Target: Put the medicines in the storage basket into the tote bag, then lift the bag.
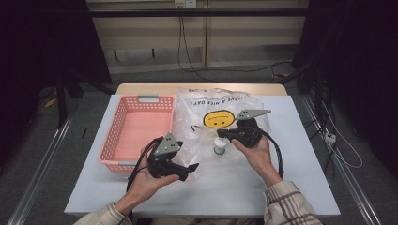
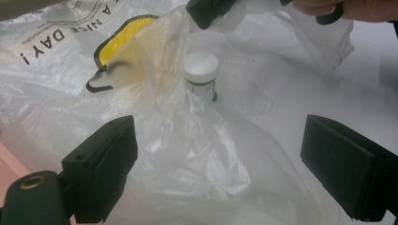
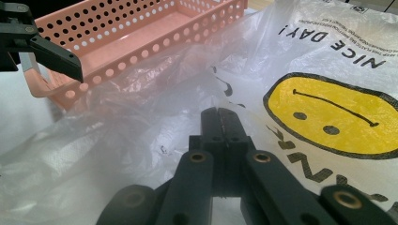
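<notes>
The right gripper (image 1: pixel 224 133) has its jaws pressed together on a fold of the thin clear plastic bag with a yellow smiley face (image 1: pixel 218 119), the hand under it reaching in from the right. The left gripper (image 1: pixel 190 169) rests in an upturned palm, pointing right, jaws wide apart over the bag's near edge. A small white-capped jar (image 1: pixel 219 145) stands inside the bag, beside the pink holey plastic basket (image 1: pixel 136 124).

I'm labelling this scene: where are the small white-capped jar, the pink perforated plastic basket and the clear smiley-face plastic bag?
small white-capped jar (image 2: pixel 202 64), left gripper view, cap.
pink perforated plastic basket (image 1: pixel 123 111), high view, left wall.
clear smiley-face plastic bag (image 3: pixel 328 112), right gripper view, yellow face.
</notes>
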